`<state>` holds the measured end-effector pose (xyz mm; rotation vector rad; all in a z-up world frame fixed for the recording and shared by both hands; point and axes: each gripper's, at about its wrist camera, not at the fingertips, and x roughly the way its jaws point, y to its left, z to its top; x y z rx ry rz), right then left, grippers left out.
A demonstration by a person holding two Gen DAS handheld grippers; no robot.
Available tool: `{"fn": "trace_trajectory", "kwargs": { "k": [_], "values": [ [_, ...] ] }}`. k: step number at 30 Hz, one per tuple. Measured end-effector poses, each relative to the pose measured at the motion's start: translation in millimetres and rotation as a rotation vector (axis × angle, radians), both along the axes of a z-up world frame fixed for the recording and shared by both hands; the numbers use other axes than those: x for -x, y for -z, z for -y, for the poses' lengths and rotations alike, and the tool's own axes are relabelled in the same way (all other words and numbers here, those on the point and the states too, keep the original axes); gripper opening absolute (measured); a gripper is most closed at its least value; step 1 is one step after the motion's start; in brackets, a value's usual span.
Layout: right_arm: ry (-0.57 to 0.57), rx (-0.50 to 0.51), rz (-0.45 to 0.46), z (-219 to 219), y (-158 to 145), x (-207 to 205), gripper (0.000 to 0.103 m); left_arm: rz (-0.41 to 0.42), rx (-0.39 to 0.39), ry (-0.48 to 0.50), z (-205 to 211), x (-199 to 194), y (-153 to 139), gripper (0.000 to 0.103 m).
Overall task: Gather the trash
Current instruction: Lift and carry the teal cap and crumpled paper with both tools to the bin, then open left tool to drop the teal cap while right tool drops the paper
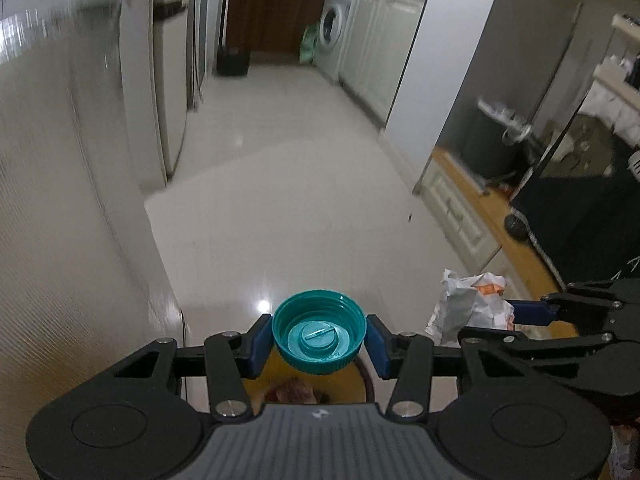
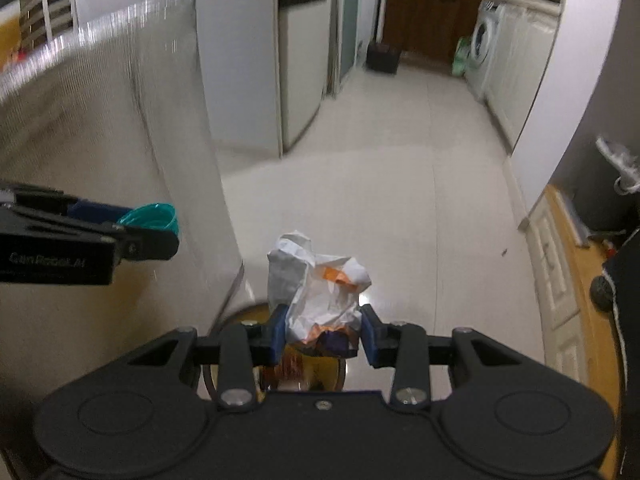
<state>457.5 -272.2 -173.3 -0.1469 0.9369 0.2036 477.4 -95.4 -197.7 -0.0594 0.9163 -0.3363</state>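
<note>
My left gripper (image 1: 319, 338) is shut on a teal plastic bottle cap (image 1: 319, 330), its open underside facing the camera, blue pads pressed on both sides. My right gripper (image 2: 323, 330) is shut on a crumpled white and orange paper wrapper (image 2: 320, 288). In the left wrist view the wrapper (image 1: 468, 304) and the right gripper appear at the right; in the right wrist view the cap (image 2: 154, 218) and the left gripper appear at the left. Below both grippers lies a round bin (image 2: 340, 376) with a yellowish inside holding some scraps, mostly hidden by the gripper bodies.
A tall white cabinet side (image 1: 80, 200) stands close on the left. Glossy white floor tiles (image 1: 288, 200) stretch ahead to a washing machine (image 1: 334, 36) and white cupboards. A wooden surface (image 1: 516, 232) and dark furniture are at the right.
</note>
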Motion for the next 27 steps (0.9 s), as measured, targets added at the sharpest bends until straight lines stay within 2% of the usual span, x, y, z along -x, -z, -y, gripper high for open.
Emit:
{"fn": "trace_trajectory", "kwargs": {
  "k": [5,14,19,27],
  "values": [
    [0.021,-0.033,-0.119,0,40,-24,0.039,-0.103,0.005,-0.014,-6,-13,56,0.050],
    [0.015,-0.037,-0.290,-12,109,-52,0.040,-0.236,0.019,-0.039,-21,-25,128,0.050],
    [-0.004,0.015,-0.320,-22,141,-66,0.041,-0.279,0.012,-0.039,-26,-31,154,0.050],
    [0.034,0.001,-0.319,-15,172,-92,0.045,-0.312,0.008,-0.030,-25,-40,183,0.050]
  ]
}}
